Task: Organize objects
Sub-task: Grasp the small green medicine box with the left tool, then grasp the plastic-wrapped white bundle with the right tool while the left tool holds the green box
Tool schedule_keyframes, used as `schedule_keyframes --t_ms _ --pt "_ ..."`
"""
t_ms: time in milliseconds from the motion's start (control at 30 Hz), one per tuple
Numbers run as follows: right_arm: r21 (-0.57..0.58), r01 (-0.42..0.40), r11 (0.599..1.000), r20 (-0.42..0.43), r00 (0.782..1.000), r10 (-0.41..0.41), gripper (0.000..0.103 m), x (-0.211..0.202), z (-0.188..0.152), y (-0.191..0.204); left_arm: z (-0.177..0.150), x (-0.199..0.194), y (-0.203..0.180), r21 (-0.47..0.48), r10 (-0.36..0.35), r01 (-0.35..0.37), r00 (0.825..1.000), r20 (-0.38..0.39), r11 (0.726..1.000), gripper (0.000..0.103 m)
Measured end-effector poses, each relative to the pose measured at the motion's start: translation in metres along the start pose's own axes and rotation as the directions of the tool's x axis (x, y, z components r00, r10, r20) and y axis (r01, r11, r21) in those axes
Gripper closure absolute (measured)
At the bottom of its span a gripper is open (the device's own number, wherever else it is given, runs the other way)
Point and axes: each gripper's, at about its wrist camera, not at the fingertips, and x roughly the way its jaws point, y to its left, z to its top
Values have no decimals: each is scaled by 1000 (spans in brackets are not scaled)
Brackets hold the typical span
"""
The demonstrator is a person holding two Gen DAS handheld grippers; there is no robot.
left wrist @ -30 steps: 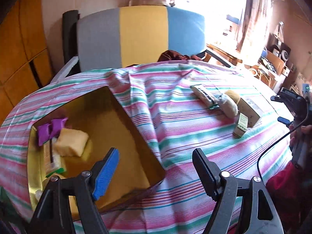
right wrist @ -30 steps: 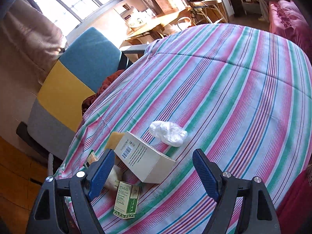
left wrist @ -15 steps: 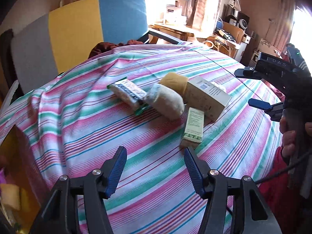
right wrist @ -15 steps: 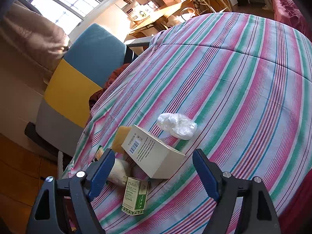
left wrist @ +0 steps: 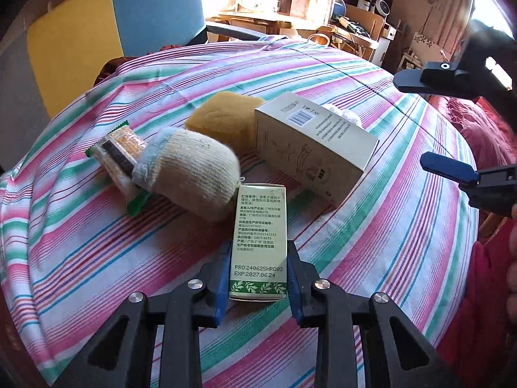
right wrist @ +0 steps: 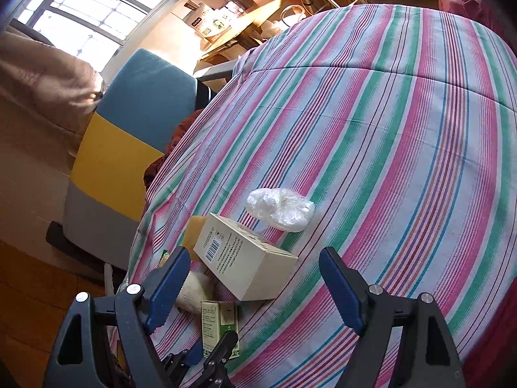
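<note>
My left gripper [left wrist: 258, 273] is shut on a small green carton [left wrist: 259, 239] lying on the striped tablecloth; the carton also shows in the right wrist view [right wrist: 219, 326]. Behind it lie a rolled white sock [left wrist: 190, 173], a snack packet [left wrist: 118, 152], a yellow sponge [left wrist: 223, 118] and a larger white box [left wrist: 313, 142]. My right gripper [right wrist: 255, 286] is open and empty, hovering above the white box [right wrist: 245, 265]. A crumpled clear plastic bag [right wrist: 280, 208] lies beyond the box.
The round table is covered by a pink, green and white striped cloth [right wrist: 404, 135]. A chair with grey, yellow and blue back [right wrist: 129, 142] stands at the far edge. My right gripper also shows in the left wrist view [left wrist: 452, 168], at the right.
My left gripper swung away from the yellow box with items, moved to the pile and closed on the small green carton. The right gripper moved slightly closer to the white box.
</note>
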Motion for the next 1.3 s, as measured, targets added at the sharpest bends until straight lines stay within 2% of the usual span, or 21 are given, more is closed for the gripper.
schedule_keyframes --t_ms 100,233,400,500,600,800,1000,1133,1233,1300 --pt "-3 10 1000 -5 1000 -10 20 2 0 0 -23 -17 9 -22 56 -56 998 30 998 73" --pt "-13 27 1000 -10 1000 -27 20 3 -2 1 -55 -37 30 -103 92 -85 994 61 991 73" --pt "-23 56 998 -10 998 -57 31 4 -3 2 -75 -46 48 -155 107 -93 990 88 984 73" --pt "-4 71 997 -6 997 -71 42 2 -2 -2 -76 -41 48 -147 111 -97 990 91 984 73" --pt "15 89 996 15 996 -89 46 -4 0 -4 -78 -41 47 -138 115 -100 988 103 985 73" --pt "8 118 993 5 993 -118 47 2 22 9 -82 -42 47 -122 111 -95 985 132 988 73" --pt "-43 180 983 -53 982 -182 46 46 48 20 -82 -42 52 -141 86 -67 987 137 988 73" --pt "-84 207 975 -106 971 -215 45 79 48 19 -82 -41 53 -145 81 -60 987 141 988 73" --pt "-134 245 960 -145 954 -264 44 96 44 19 -83 -41 54 -148 76 -54 987 144 987 73" --pt "-146 292 945 -125 943 -310 57 98 45 17 -83 -40 53 -148 80 -58 986 147 987 73"
